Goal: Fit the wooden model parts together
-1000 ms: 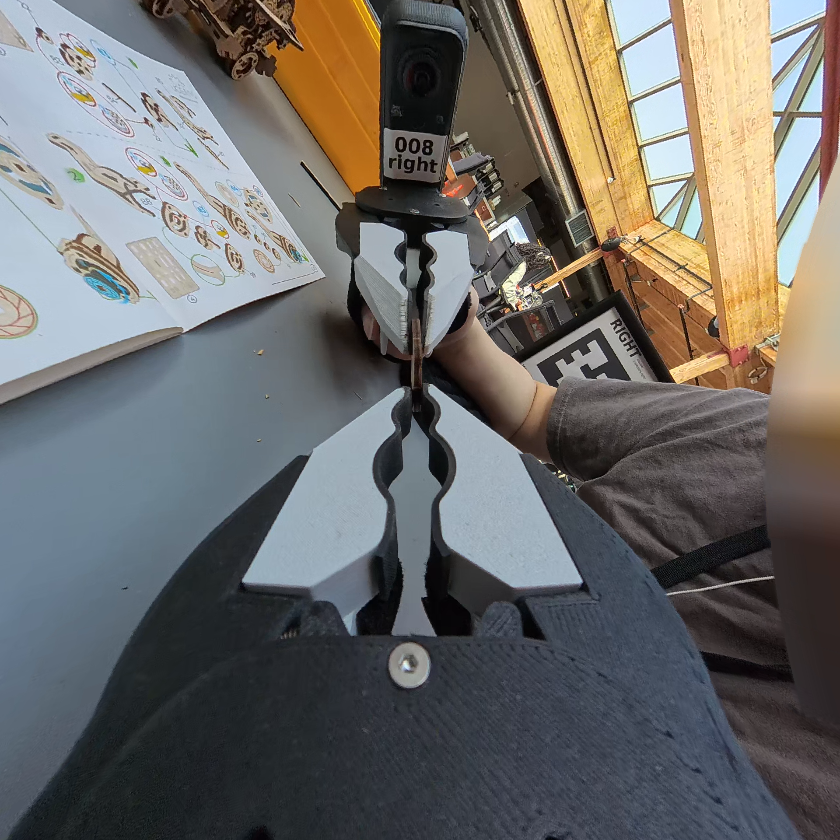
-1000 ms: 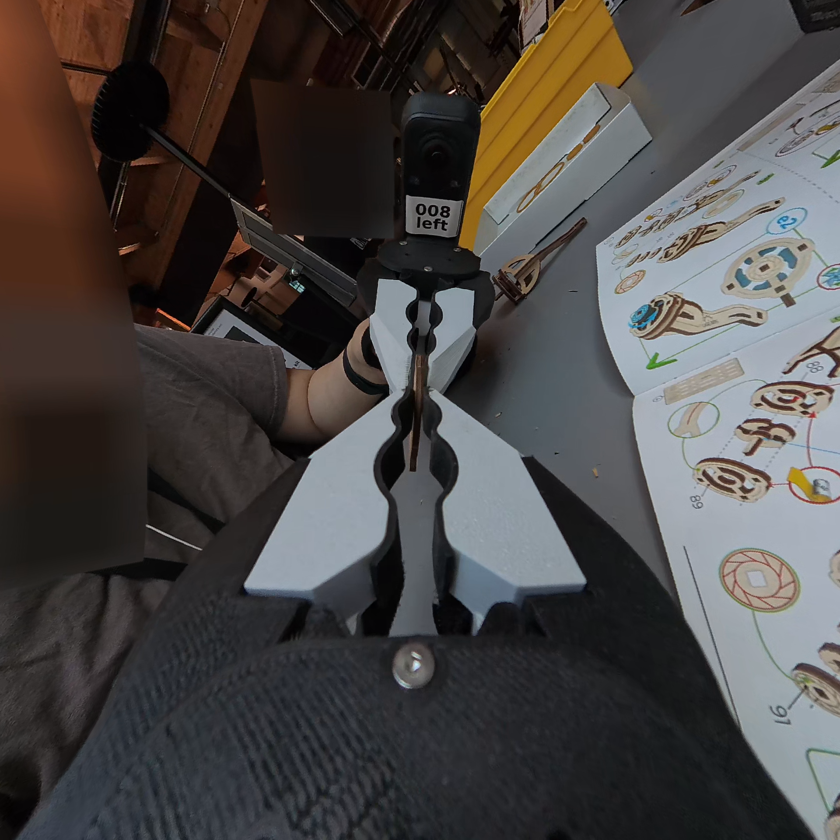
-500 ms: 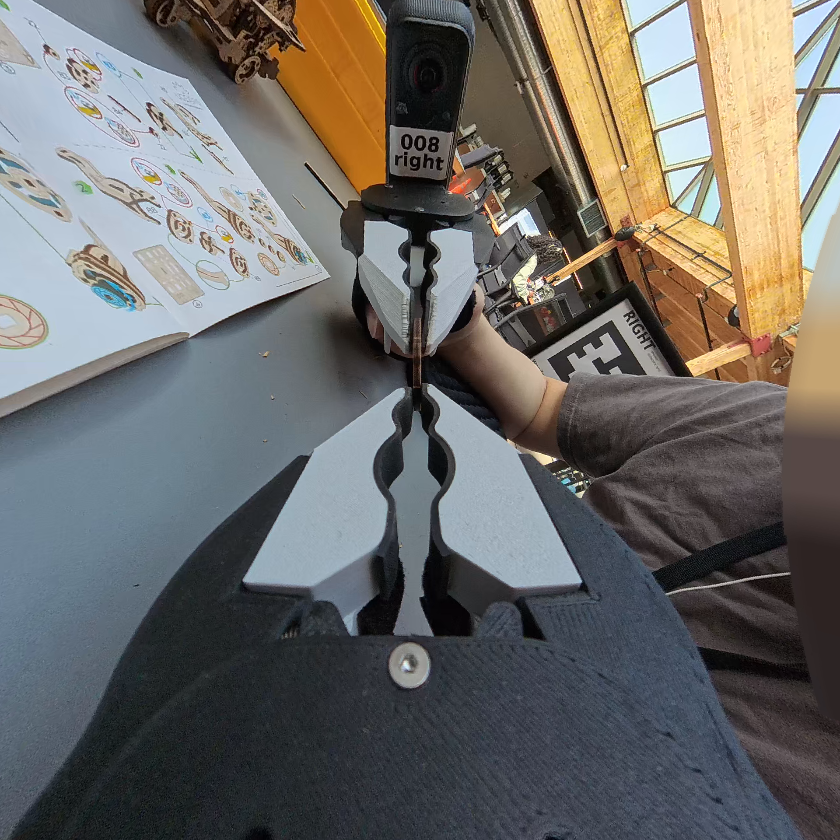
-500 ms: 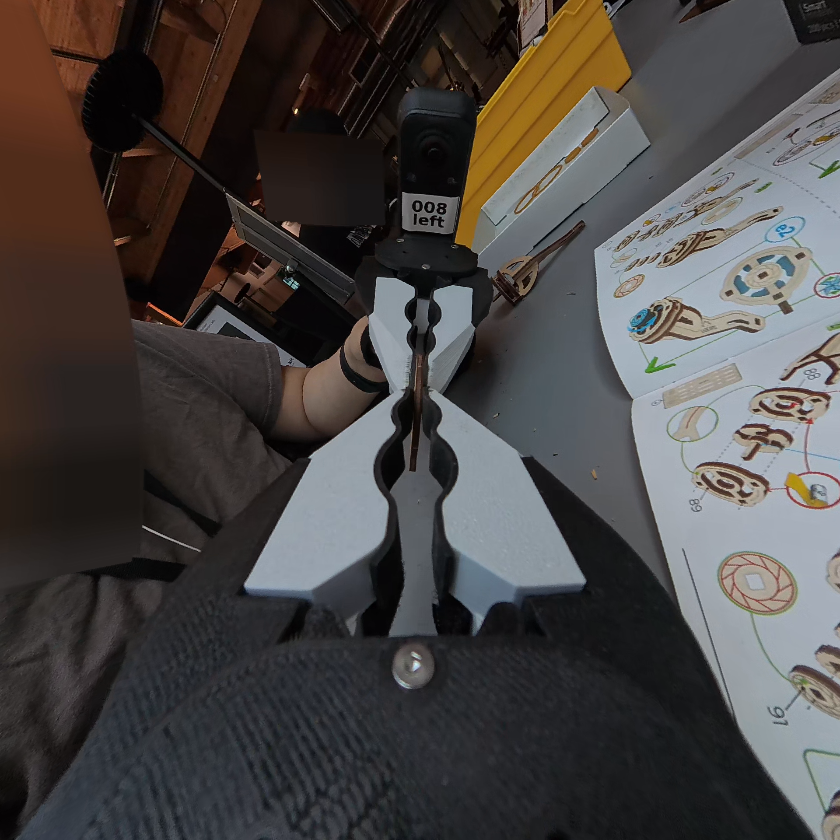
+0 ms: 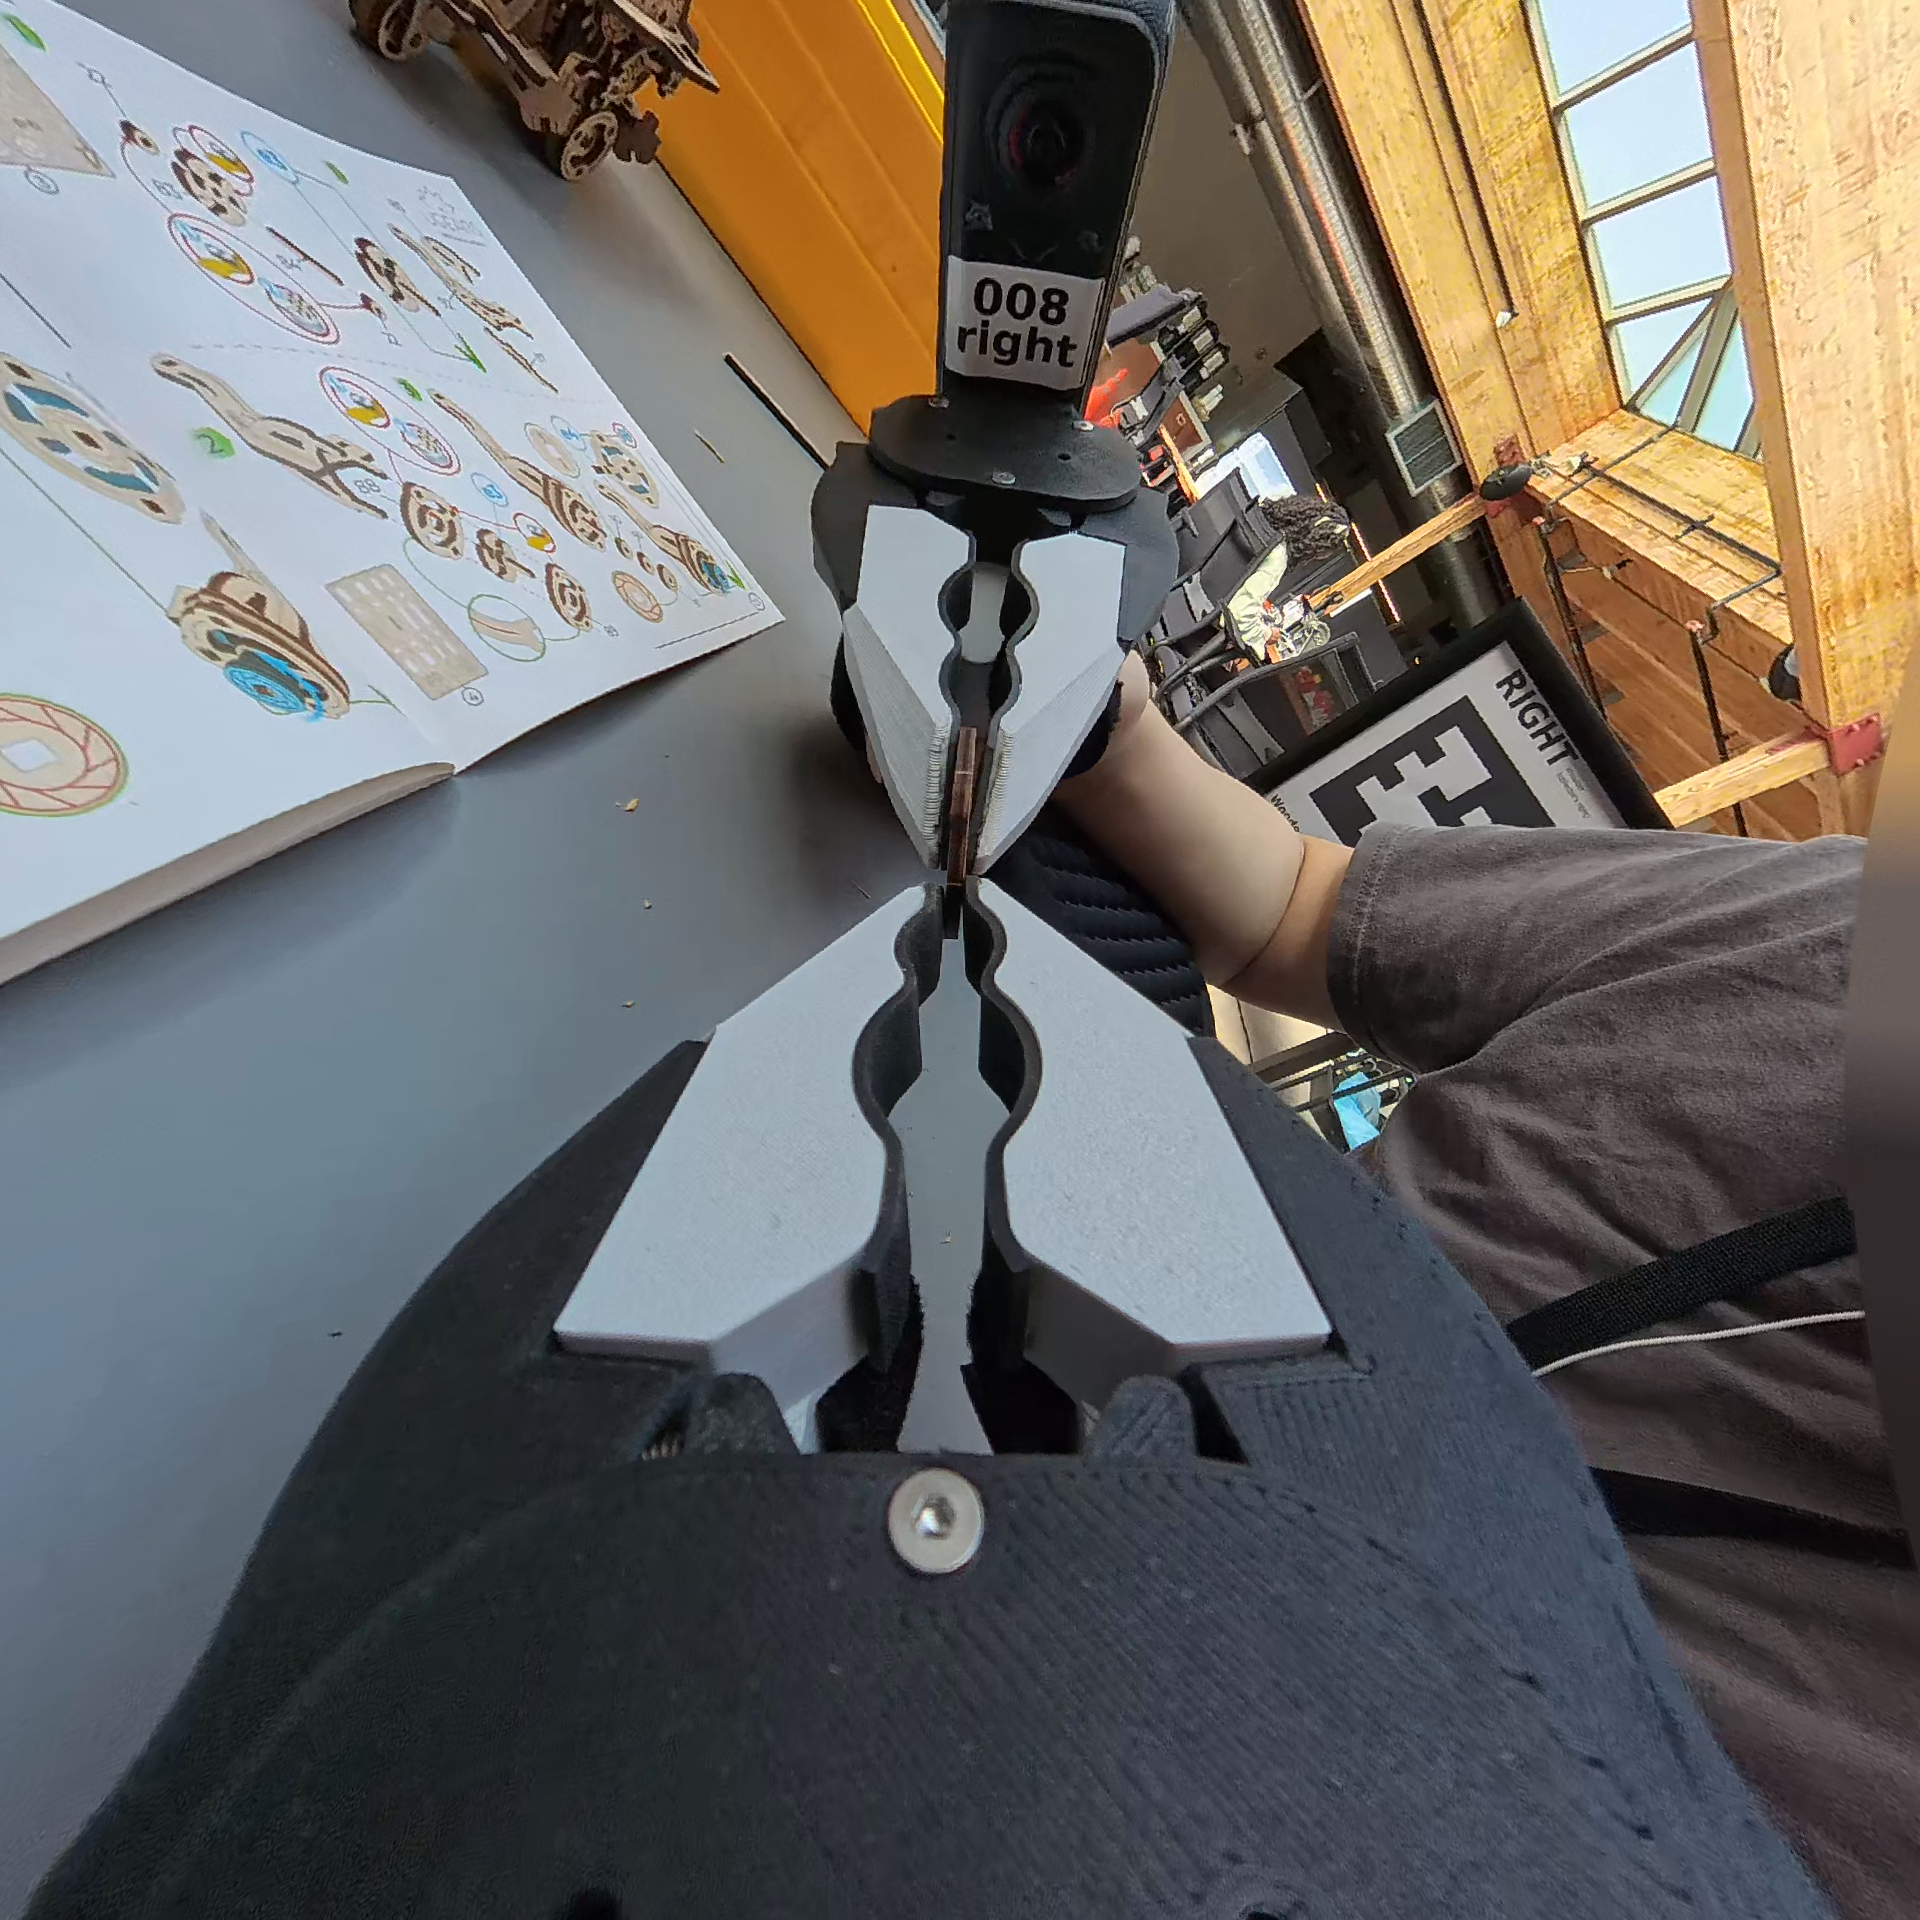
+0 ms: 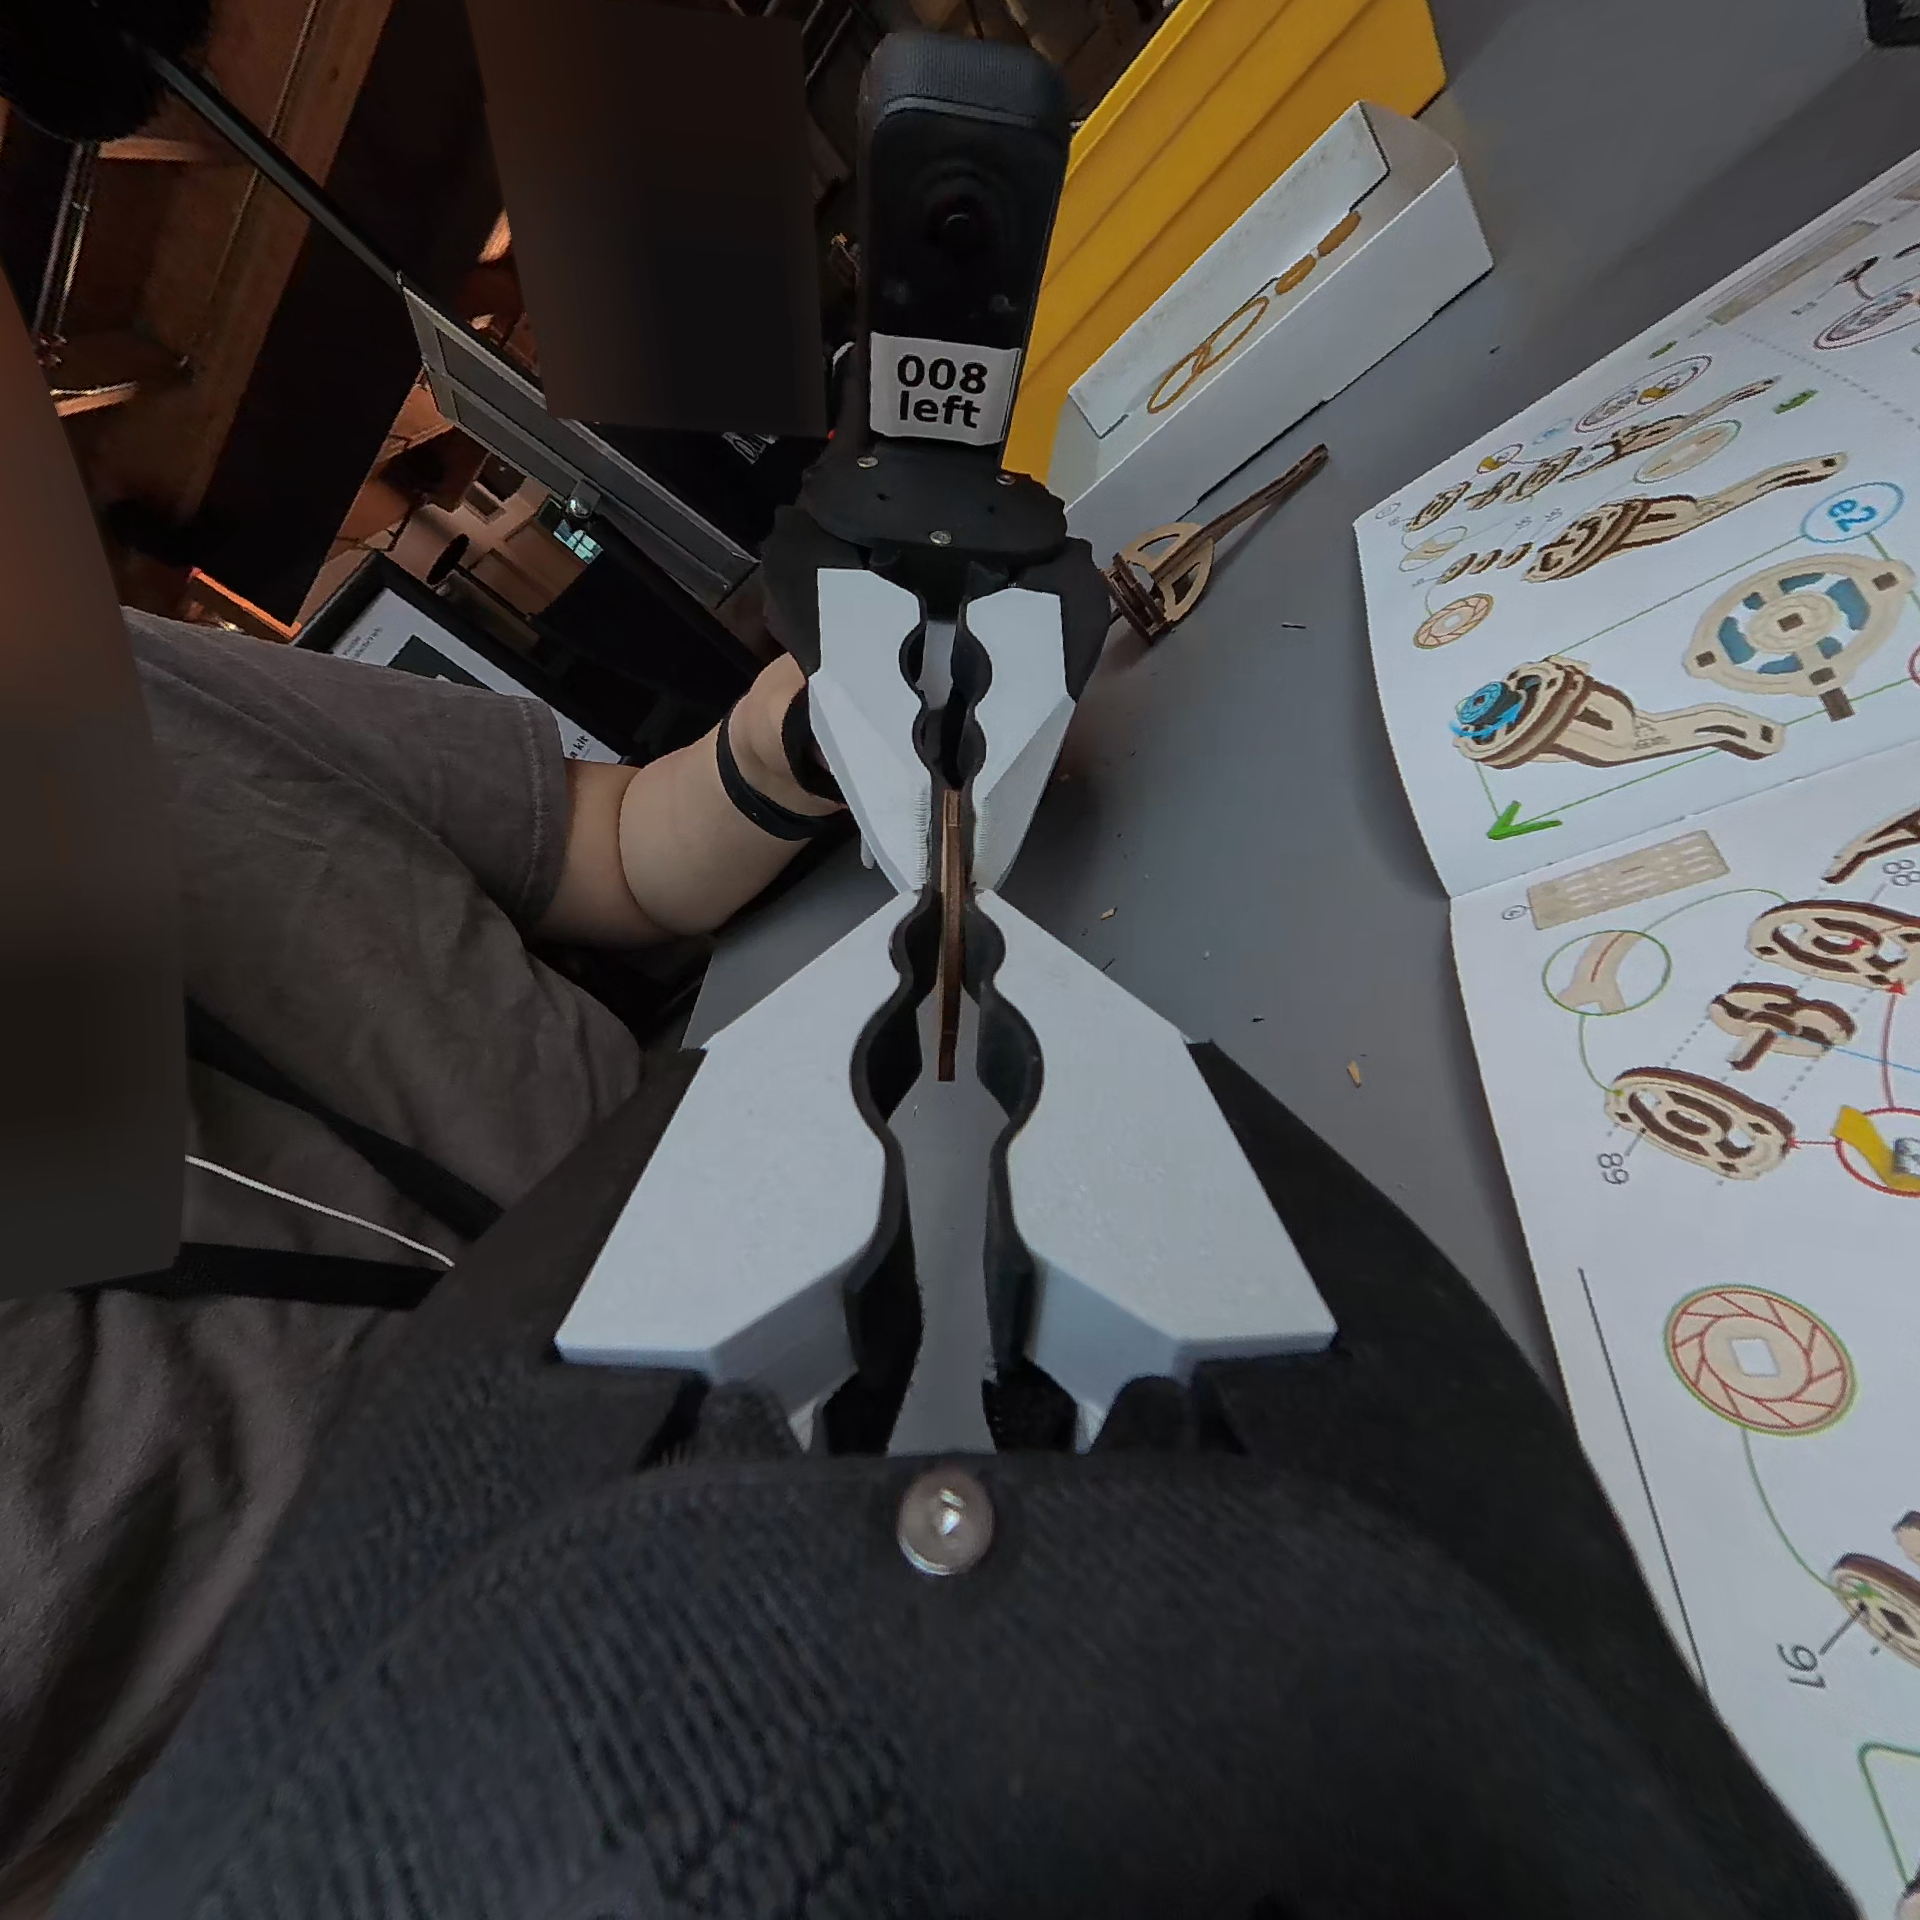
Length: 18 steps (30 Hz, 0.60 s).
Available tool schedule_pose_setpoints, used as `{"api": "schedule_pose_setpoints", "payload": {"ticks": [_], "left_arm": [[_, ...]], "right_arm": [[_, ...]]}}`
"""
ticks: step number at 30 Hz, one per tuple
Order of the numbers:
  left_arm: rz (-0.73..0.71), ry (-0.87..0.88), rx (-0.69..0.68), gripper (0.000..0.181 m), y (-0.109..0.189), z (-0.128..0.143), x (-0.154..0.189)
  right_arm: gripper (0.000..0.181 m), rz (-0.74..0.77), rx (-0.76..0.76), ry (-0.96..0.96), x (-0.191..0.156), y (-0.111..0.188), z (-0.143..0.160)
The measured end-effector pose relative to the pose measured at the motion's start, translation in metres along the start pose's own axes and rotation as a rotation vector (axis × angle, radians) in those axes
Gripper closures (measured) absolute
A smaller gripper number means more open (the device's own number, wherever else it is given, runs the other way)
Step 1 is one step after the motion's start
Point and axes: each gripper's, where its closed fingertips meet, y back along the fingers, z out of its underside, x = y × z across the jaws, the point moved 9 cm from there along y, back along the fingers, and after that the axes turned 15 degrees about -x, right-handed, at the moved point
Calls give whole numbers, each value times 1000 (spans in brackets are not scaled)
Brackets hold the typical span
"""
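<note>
My two grippers face each other tip to tip above the grey table (image 5: 312, 1091). In the left wrist view my left gripper (image 5: 953, 906) is shut, with a thin wooden part (image 5: 964, 790) running edge-on from its tips into the shut right gripper (image 5: 961, 854). In the right wrist view my right gripper (image 6: 948, 906) is shut on the same thin wooden part (image 6: 948, 966), which reaches into the left gripper (image 6: 950, 878). I cannot tell whether it is one piece or two pressed together.
An open instruction booklet (image 5: 312, 416) (image 6: 1714, 935) lies on the table. An assembled wooden model (image 5: 540, 73) stands behind it. A yellow bin (image 6: 1226, 135), a white box (image 6: 1299, 281) and a small wooden sub-assembly (image 6: 1174, 561) sit farther off. The person's arms and torso are close by. Left and right tips are no more than a few centimetres apart. Both grippers' tips are roughly 20 cm from the small wooden sub-assembly (image 6: 1174, 561).
The two grippers have moved closer together. Their tips now nearly touch and less of the wooden part shows between them.
</note>
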Motion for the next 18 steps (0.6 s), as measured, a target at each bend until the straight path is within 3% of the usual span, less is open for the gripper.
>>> {"api": "schedule_pose_setpoints", "payload": {"ticks": [18], "left_arm": [[8, 6, 14, 179, 1, 0, -2]], "right_arm": [[180, -12, 22, -23, 2, 2, 0]]}}
